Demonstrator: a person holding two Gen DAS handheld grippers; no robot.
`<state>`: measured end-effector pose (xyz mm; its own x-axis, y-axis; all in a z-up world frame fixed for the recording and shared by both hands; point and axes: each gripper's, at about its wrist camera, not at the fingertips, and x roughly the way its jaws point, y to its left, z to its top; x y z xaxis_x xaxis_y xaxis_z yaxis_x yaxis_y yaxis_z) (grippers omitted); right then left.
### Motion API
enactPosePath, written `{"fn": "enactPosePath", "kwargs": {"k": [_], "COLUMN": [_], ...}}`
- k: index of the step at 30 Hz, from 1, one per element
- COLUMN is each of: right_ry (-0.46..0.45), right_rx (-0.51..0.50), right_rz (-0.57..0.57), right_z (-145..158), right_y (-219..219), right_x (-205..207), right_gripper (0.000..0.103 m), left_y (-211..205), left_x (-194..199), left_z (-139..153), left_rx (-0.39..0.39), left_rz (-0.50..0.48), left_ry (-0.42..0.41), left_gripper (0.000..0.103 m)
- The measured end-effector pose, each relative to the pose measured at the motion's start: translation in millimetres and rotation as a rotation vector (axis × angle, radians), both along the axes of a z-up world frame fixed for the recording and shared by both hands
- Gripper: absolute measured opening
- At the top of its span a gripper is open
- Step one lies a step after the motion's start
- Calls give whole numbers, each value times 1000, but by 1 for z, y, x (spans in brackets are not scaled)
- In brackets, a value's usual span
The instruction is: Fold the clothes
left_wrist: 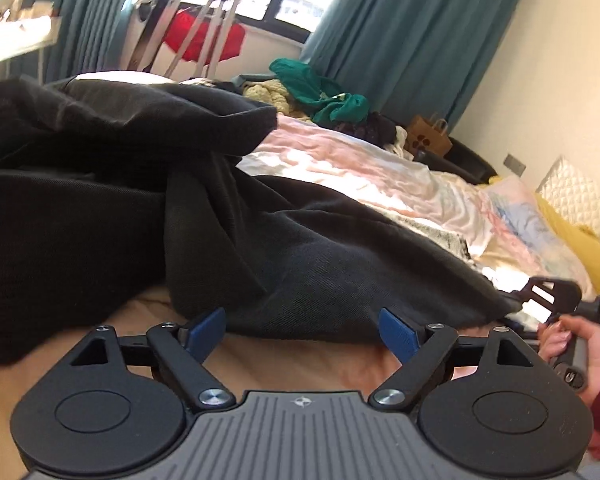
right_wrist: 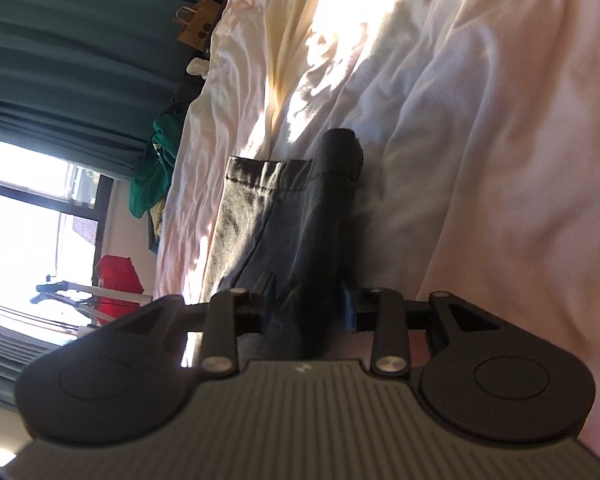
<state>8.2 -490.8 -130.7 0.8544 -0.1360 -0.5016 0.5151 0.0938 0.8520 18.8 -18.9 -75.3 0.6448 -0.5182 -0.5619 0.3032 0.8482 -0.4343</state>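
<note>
A dark grey garment [left_wrist: 148, 200] lies crumpled on the bed, filling the left and middle of the left wrist view. My left gripper [left_wrist: 302, 330] is open and empty, its blue fingertips [left_wrist: 208, 330] just short of the garment's near edge. My right gripper [right_wrist: 308, 300] is shut on a hemmed end of the same dark garment [right_wrist: 284, 208], which bunches between the jaws and stretches forward over the sheet. The right gripper also shows in the left wrist view [left_wrist: 556, 300] at the garment's right corner, held by a hand.
The bed has a pale pink and white sheet [left_wrist: 360, 164]. A pile of green and yellow clothes [left_wrist: 320, 92] sits at its far end, with a brown paper bag [left_wrist: 428, 136] beside it. Teal curtains [left_wrist: 400, 32], a window and a drying rack [left_wrist: 204, 36] stand behind.
</note>
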Motion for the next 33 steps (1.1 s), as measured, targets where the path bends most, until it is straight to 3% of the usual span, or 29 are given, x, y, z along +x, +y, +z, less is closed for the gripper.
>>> {"fn": "enactPosePath", "kwargs": {"k": [2, 3, 8, 14, 19, 27, 33], "right_ry": [-33, -49, -60, -62, -19, 46, 68], "right_rx": [43, 65, 114, 99, 6, -149, -329], "right_rz": [0, 0, 0, -4, 7, 4, -12], "right_z": [-2, -2, -7, -11, -4, 5, 28], "right_y": [0, 0, 1, -2, 0, -12, -10], "right_x": [-3, -4, -7, -2, 7, 18, 24], "right_gripper": [43, 43, 43, 43, 39, 9, 7], "left_y": [13, 16, 13, 15, 22, 41, 47], "left_x": [0, 1, 8, 17, 22, 23, 25], "left_z": [-1, -2, -3, -10, -12, -8, -6], "left_rx": [-92, -99, 13, 31, 13, -61, -94], "left_rz": [62, 96, 189, 257, 314, 399, 418], "left_ry": [63, 76, 72, 137, 194, 247, 292], "left_gripper": [93, 94, 94, 94, 94, 94, 96]}}
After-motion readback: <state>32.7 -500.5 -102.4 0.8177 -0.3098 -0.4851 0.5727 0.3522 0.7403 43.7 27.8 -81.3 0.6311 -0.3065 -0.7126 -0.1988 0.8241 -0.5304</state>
